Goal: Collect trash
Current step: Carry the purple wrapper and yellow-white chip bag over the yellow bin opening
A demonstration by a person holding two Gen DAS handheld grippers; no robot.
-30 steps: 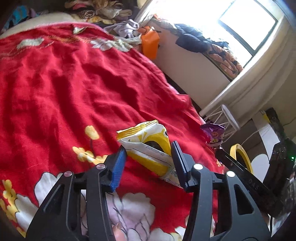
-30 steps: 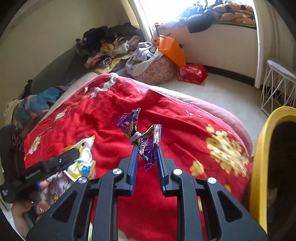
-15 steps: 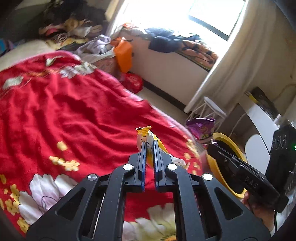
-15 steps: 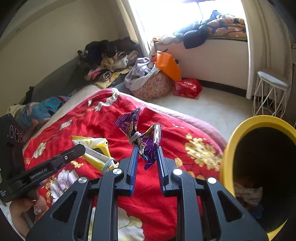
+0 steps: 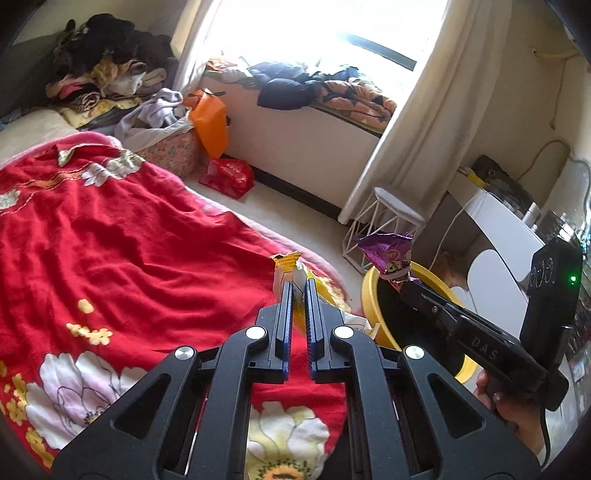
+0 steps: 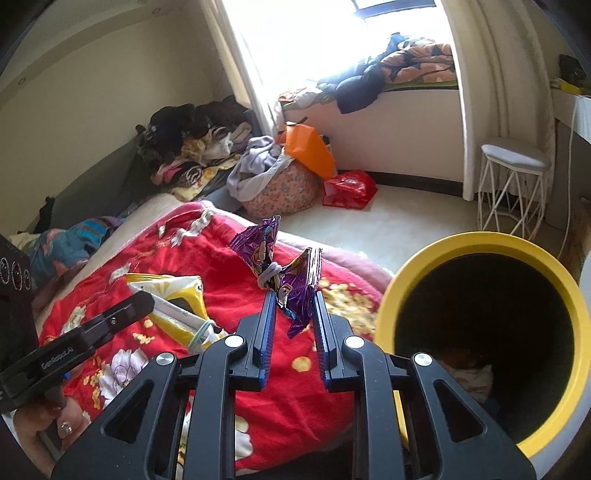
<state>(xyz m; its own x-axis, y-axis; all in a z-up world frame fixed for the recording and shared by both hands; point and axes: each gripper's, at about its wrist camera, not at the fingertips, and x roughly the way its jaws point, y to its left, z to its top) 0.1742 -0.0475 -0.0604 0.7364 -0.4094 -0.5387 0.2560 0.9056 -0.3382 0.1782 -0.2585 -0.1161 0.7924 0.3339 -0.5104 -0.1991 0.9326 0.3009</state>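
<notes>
Since a second ago, when it straddled the yellow bag (image 5: 295, 275) wide open, the left gripper (image 5: 299, 291) has pinched and lifted it off the blanket (image 5: 122, 258); the right gripper (image 6: 293, 306) still clamps the purple wrapper (image 6: 291, 277), now beside the bin (image 6: 569, 291), so both drops come next.

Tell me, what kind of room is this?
Most likely a bedroom. There's a bed with a red flowered blanket, a heap of clothes against the wall, and a curtained window. A yellow bin stands beside the bed.
</notes>
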